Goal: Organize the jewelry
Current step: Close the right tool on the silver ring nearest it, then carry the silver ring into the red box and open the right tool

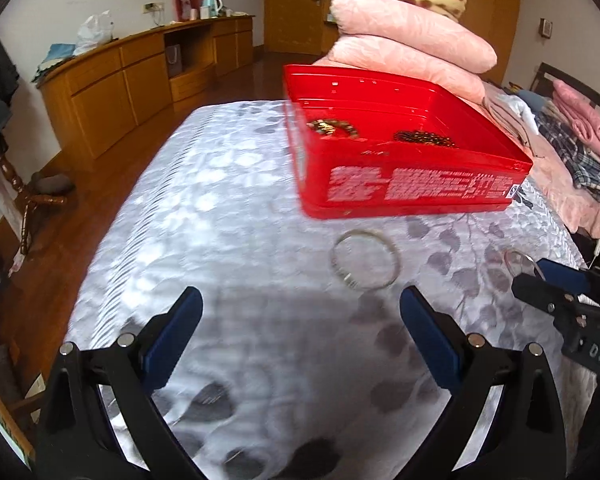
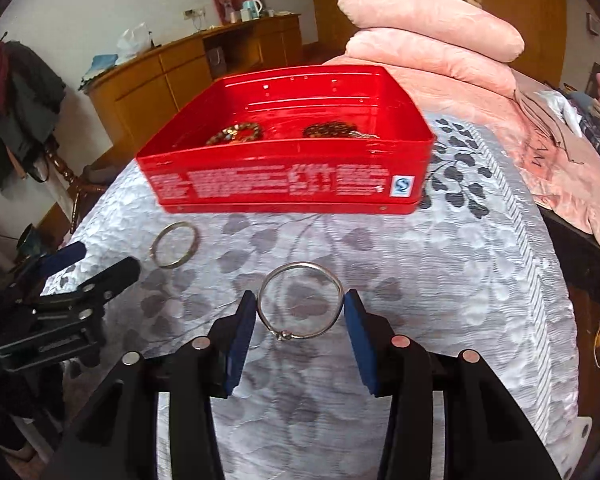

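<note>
A red open box stands on the grey leaf-patterned bedspread. Inside it lie a gold-and-brown beaded bracelet and a dark beaded bracelet. My right gripper is shut on a thin silver bangle, with both blue pads pressing its sides just in front of the box. A second, gold-toned bangle lies flat on the bedspread near the box. My left gripper hovers short of it, open wide with nothing between its fingers. In the right wrist view that bangle lies left of the held one.
Pink folded quilts are stacked behind the box, and folded clothes lie to the right. A wooden sideboard runs along the far wall. The bedspread drops off to wooden floor on the left.
</note>
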{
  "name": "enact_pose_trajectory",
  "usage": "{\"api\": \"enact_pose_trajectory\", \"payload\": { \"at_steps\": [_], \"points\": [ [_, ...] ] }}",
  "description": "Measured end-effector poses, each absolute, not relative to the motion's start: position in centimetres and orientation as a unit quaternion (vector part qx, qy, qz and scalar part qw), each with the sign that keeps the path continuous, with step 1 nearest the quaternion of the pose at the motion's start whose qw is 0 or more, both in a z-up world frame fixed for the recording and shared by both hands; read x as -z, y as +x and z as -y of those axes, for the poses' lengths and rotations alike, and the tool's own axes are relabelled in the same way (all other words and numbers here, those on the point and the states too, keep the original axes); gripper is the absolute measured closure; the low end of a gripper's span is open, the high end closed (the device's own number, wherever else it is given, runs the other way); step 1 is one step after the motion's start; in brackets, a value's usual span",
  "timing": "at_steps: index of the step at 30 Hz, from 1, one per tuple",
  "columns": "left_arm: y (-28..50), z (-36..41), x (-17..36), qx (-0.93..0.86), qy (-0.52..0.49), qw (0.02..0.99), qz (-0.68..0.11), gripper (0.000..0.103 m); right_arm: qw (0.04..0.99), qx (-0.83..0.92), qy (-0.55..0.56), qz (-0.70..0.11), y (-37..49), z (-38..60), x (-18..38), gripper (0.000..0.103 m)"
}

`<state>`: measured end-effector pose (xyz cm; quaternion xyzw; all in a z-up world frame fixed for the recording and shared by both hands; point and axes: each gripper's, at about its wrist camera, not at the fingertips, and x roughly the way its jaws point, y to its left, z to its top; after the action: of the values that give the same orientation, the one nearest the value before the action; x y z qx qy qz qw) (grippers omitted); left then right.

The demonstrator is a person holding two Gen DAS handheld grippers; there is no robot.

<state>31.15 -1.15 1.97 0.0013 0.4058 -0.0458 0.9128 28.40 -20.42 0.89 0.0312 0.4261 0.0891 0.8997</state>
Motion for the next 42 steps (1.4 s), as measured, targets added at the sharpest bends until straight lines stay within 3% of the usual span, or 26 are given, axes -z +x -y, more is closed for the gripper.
{"api": "enact_pose_trajectory", "payload": {
  "at_steps": [10, 13, 17, 22, 42],
  "points": [
    [35.1, 4.5, -0.6, 0.057, 0.019, 0.899, -0.433, 0.009, 0.899, -0.097, 0.048, -0.425, 30.0, 22.5, -0.4, 0.058],
    [35.6, 4.8, 0.0, 0.064, 0.017, 0.892, -0.448, 0.026, 0.898, -0.1, 0.053, -0.425, 30.2, 22.7, -0.3, 0.058],
    [35.6, 5.0, 0.0, 0.064, 0.021, 0.893, -0.444, 0.029, 0.898, -0.102, 0.054, -0.424, 30.3, 22.7, -0.1, 0.058],
    [35.3, 4.7, -0.3, 0.057, 0.017, 0.897, -0.437, 0.055, 0.897, -0.103, 0.057, -0.427, 30.3, 22.8, 0.1, 0.058],
    [29.3, 2.7, -3.3, 0.083, -0.01, 0.915, -0.395, 0.056, 0.907, -0.113, 0.045, -0.404, 28.3, 21.1, -2.2, 0.058]
  ]
}}
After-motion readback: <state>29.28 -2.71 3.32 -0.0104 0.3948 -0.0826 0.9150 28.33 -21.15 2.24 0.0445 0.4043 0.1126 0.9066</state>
